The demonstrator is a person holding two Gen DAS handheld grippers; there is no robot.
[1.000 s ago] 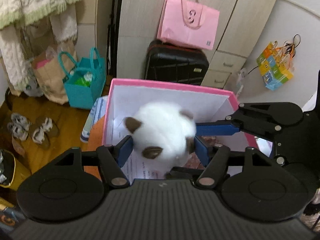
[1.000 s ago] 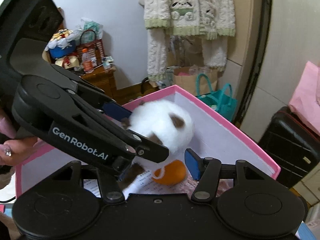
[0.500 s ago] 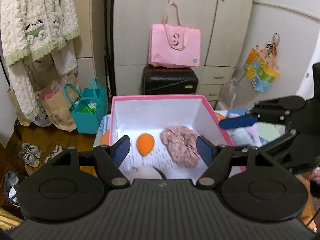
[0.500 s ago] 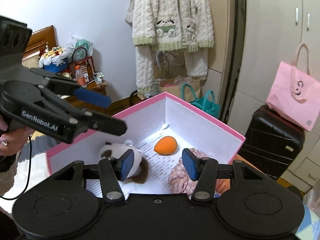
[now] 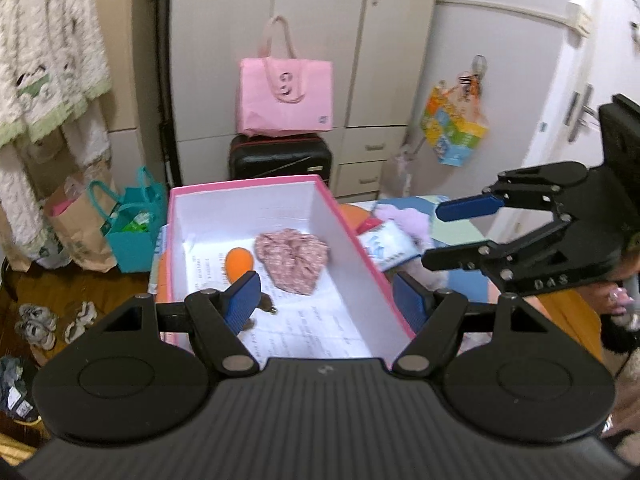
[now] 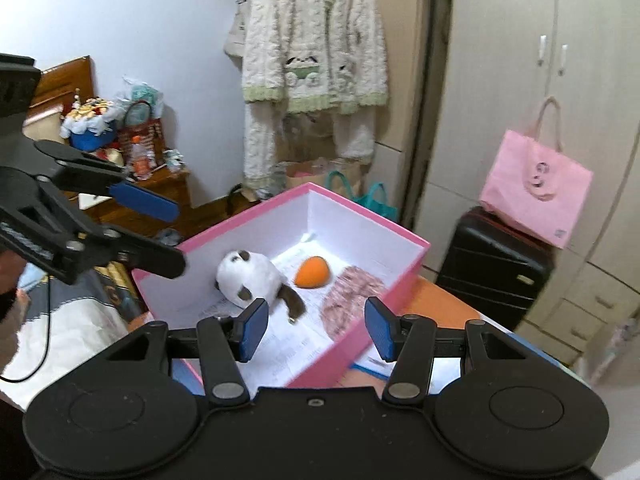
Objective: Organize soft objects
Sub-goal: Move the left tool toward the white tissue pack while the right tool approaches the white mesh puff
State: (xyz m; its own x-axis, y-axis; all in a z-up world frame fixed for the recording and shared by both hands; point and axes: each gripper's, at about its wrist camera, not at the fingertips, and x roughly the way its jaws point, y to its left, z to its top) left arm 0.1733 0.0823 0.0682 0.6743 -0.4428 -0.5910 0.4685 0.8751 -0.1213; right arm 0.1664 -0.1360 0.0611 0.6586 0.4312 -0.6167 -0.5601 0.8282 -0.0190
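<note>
three soft things lie in the pink box (image 6: 224,236): white plush (image 6: 250,280) at 9 o'clock, orange sponge (image 6: 313,272), floral cloth (image 6: 352,294) at 3; left gripper (image 5: 326,300) and right gripper (image 6: 316,330) gape, empty.

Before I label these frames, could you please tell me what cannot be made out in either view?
- Plush toy: in the left wrist view only a dark tip shows behind the left gripper finger.
- Soft items beside the box: in the left wrist view, blurred and partly hidden by the box wall and the right gripper.
- Print on the box floor: too small to read, both views.
- Hand: cut off by the right edge, left wrist view.
</note>
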